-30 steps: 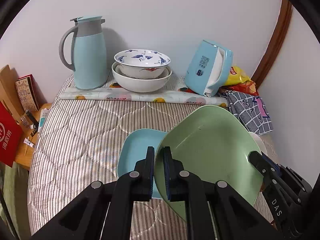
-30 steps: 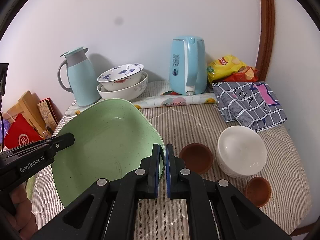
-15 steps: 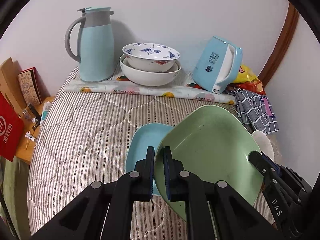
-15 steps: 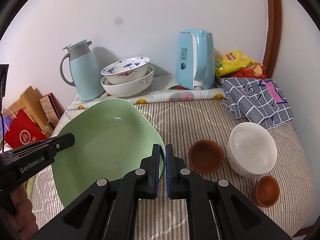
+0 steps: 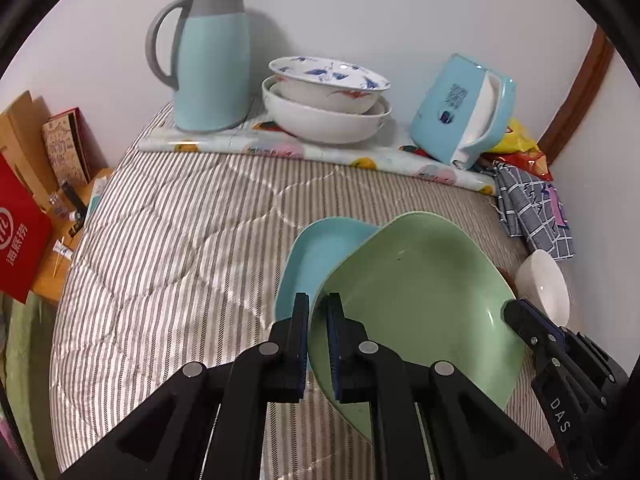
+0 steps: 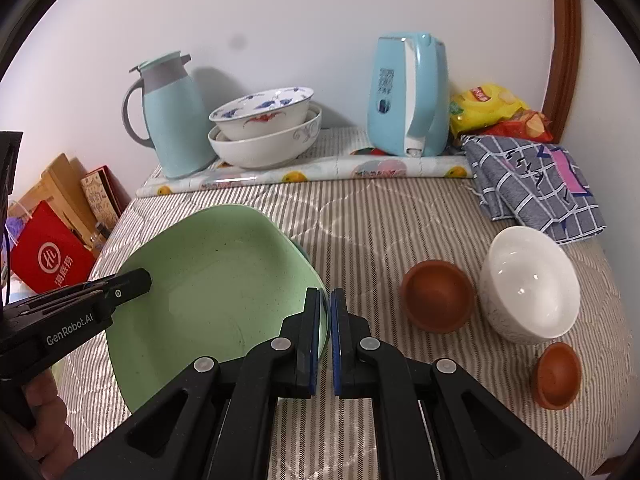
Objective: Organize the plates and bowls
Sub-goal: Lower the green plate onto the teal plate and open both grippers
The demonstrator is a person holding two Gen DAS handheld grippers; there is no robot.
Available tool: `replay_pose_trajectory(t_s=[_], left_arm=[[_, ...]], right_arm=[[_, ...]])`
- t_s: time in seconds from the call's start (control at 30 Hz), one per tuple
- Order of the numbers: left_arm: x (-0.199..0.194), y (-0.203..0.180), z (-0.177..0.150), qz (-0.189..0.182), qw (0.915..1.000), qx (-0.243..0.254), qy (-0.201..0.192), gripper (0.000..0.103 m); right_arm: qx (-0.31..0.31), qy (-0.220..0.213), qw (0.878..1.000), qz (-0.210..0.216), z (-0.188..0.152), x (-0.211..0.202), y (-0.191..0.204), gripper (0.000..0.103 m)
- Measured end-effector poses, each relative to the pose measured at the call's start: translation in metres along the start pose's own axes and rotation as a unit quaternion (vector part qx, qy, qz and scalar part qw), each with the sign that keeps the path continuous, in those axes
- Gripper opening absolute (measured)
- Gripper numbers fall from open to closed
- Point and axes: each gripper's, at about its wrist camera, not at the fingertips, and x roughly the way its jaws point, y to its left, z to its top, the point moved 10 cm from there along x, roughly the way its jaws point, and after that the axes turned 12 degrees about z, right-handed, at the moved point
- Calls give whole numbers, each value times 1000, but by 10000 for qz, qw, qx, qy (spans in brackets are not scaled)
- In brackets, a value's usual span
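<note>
Both grippers hold a green square plate (image 5: 416,296) by opposite rims. My left gripper (image 5: 318,320) is shut on its left rim. My right gripper (image 6: 325,316) is shut on its right rim; the plate (image 6: 216,280) shows there too. The green plate is tilted over a light blue plate (image 5: 320,252) that lies on the striped quilt. Two stacked white bowls (image 5: 326,100) with blue print stand at the back. A white bowl (image 6: 528,280), a brown bowl (image 6: 438,296) and a smaller brown bowl (image 6: 558,376) sit to the right.
A light blue thermos jug (image 5: 212,56) and a light blue kettle (image 6: 408,92) stand at the back by the wall on a patterned mat (image 6: 320,172). A checked cloth (image 6: 532,180) and snack bags (image 6: 492,108) lie back right. Boxes (image 6: 52,256) sit off the left edge.
Both grippers have moved forward and lower with the green plate, which now covers more of the blue plate. The bowls and jug at the back appear closer.
</note>
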Motion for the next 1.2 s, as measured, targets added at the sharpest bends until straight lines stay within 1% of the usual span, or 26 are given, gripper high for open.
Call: replay_pose_trajectory(t_s=[0.47, 0.77, 1.2], left_arm=[[28, 27, -13, 168, 9992, -178, 315, 9], [40, 30, -8, 209, 9986, -269, 394, 9], [56, 25, 0, 221, 9982, -353, 439, 9]], right_arm=[[-56, 408, 9990, 163, -19, 41, 12, 5], [-111, 498, 9985, 180, -14, 58, 14, 5], [-119, 562, 9982, 169, -3, 78, 2, 5]])
